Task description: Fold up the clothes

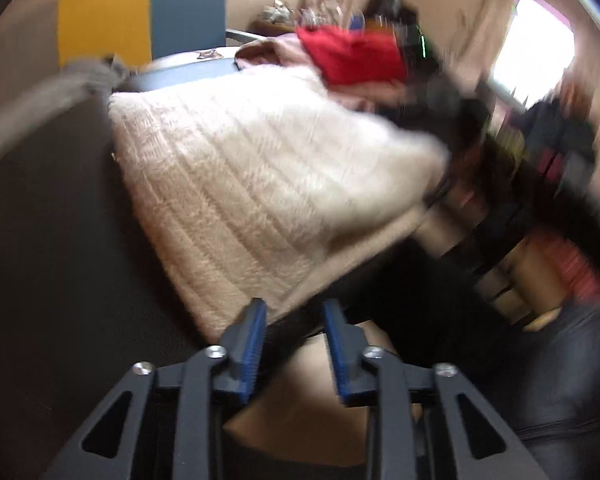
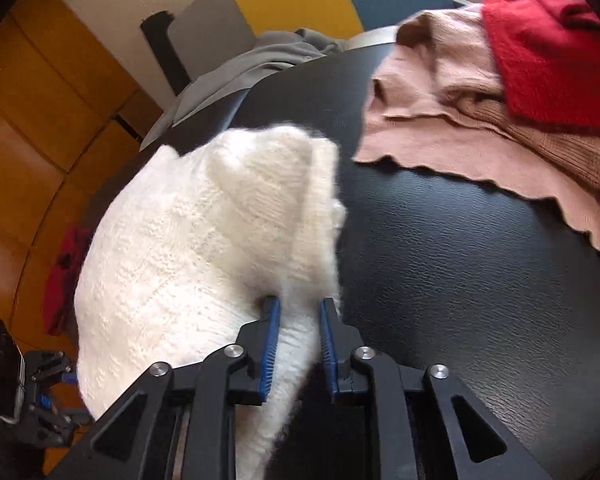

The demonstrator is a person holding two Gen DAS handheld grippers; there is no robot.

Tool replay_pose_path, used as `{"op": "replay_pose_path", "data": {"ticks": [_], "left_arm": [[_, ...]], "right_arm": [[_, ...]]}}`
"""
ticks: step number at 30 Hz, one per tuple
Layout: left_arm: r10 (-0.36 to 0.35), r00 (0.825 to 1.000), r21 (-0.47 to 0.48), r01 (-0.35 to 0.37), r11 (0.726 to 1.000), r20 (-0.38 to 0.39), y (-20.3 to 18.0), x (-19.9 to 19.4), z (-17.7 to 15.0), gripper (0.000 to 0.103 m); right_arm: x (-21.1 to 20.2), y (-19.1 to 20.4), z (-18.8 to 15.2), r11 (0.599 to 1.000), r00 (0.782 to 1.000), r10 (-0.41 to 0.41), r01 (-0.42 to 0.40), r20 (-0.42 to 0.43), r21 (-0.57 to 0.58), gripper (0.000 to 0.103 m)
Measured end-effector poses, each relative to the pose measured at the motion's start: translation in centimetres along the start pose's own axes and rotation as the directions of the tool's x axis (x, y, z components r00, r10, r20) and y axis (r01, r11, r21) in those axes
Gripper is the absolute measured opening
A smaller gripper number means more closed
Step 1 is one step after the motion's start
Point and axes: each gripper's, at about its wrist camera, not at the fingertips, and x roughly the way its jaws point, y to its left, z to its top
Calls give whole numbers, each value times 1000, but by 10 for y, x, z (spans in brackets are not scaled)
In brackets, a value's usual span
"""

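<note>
A white knitted sweater (image 1: pixel 260 176) lies on a black leather-like table (image 1: pixel 40 240); the left wrist view is blurred. My left gripper (image 1: pixel 294 312) is open and empty, just off the sweater's near edge. In the right wrist view my right gripper (image 2: pixel 299 312) has its blue pads on both sides of a fold of the white sweater (image 2: pixel 204 240), which is lifted and bunched above the table (image 2: pixel 440 280).
A pink sweater (image 2: pixel 460 120) and a red sweater (image 2: pixel 552 64) lie at the table's far right. A grey garment (image 2: pixel 236 72) hangs over the far edge. Yellow and blue panels (image 1: pixel 104 16) stand behind. A person's dark clothing (image 1: pixel 540 200) is at the right.
</note>
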Motion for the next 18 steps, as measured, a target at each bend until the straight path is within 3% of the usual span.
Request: {"op": "replay_pose_path", "data": {"ticks": [1, 3, 5, 6, 9, 10, 15, 17, 18], "left_arm": [[-43, 998, -38, 45, 998, 54, 6, -11, 4, 29], [-62, 987, -92, 76, 993, 145, 17, -27, 13, 30], [-51, 979, -129, 77, 989, 198, 27, -33, 24, 30], [-41, 977, -145, 73, 987, 212, 32, -33, 30, 30], [-24, 975, -167, 62, 984, 221, 41, -23, 46, 31], [-20, 976, -166, 57, 984, 216, 44, -17, 53, 31], [-14, 982, -159, 44, 986, 190, 48, 10, 84, 31], [-15, 980, -157, 47, 986, 199, 49, 16, 98, 31], [-17, 979, -155, 49, 987, 202, 48, 19, 103, 31]], "right_arm": [[-8, -3, -2, 999, 999, 40, -40, 9, 25, 29], [-28, -7, -10, 978, 980, 191, -195, 56, 75, 30], [-48, -7, -21, 950, 951, 292, -300, 104, 84, 44], [-56, -4, -26, 937, 936, 331, -341, 119, 72, 55], [-60, 25, -40, 881, 879, 470, -473, 76, 15, 87], [-57, 37, -43, 874, 873, 485, -485, 45, -13, 96], [-34, 76, -51, 851, 860, 508, -511, -57, -123, 98], [-18, 90, -42, 819, 828, 554, -560, -84, -124, 98], [-7, 97, -38, 793, 799, 590, -600, -111, -107, 98]]}}
